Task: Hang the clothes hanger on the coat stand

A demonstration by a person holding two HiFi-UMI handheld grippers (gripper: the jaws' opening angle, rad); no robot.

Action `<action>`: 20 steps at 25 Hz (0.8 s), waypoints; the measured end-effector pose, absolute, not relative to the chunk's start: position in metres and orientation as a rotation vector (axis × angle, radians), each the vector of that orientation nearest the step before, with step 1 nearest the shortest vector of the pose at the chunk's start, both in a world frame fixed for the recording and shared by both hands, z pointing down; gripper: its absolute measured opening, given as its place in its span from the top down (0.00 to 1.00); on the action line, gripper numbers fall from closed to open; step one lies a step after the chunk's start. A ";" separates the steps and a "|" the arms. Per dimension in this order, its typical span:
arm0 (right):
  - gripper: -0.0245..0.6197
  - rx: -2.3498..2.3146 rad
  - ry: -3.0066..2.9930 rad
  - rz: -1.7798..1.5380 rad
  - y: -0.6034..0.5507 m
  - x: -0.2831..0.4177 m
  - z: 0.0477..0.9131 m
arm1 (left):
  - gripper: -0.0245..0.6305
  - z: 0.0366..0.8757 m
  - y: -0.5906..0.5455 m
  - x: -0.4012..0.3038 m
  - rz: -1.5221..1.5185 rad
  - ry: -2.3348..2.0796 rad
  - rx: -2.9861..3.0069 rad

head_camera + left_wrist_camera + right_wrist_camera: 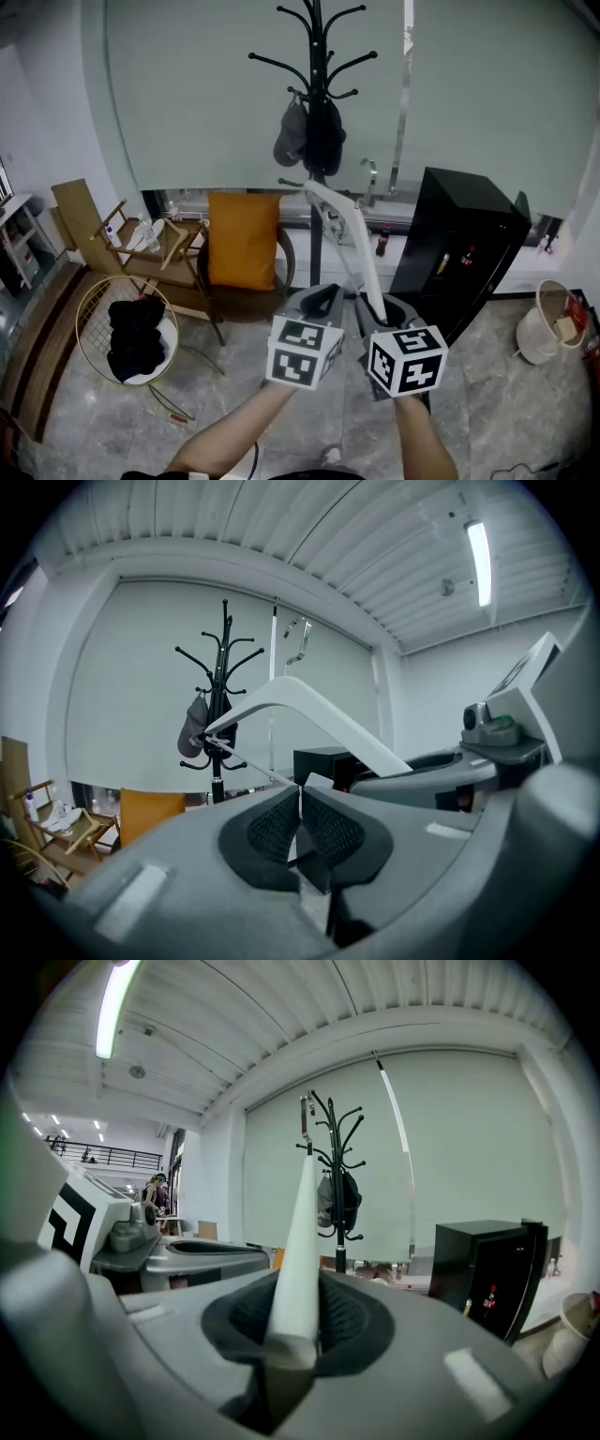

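Far ahead stands the coat stand (pixel 317 94); my right gripper (pixel 295 1321) clamps the seemingly light, rigid clothes hanger (pixel 349 230) by its arm, my left gripper (pixel 300 822) pinching its thin bar.

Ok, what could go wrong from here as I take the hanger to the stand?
1. The right gripper holds the hanger only at one arm's tip, so it may swing or slip.
2. A cap and a dark item hang on the stand; the hook could snag them.
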State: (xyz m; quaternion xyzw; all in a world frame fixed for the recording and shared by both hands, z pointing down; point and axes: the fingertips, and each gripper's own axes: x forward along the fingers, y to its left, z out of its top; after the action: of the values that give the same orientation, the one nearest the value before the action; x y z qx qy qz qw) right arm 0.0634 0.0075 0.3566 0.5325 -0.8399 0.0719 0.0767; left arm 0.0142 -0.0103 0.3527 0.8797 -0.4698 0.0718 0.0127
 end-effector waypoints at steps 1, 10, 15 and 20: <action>0.84 1.593 -2.518 0.211 0.000 0.068 0.356 | 0.94 0.351 -0.016 0.020 0.222 -1.460 2.742; 0.84 1.567 -2.538 0.192 -0.055 0.110 0.351 | 0.94 0.345 -0.066 0.066 0.250 -1.480 2.732; 0.84 1.544 -2.559 0.171 -0.076 0.128 0.347 | 0.94 0.338 -0.087 0.086 0.265 -1.519 2.733; 0.84 1.513 -2.580 0.164 -0.090 0.140 0.345 | 0.94 0.339 -0.101 0.102 0.265 -1.527 2.708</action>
State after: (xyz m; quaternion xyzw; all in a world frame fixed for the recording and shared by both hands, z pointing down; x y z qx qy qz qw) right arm 0.1403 -0.0905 0.3450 0.5037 -0.8590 0.0546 0.0732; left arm 0.1018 -0.1015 0.3386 0.8678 -0.4894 0.0849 0.0106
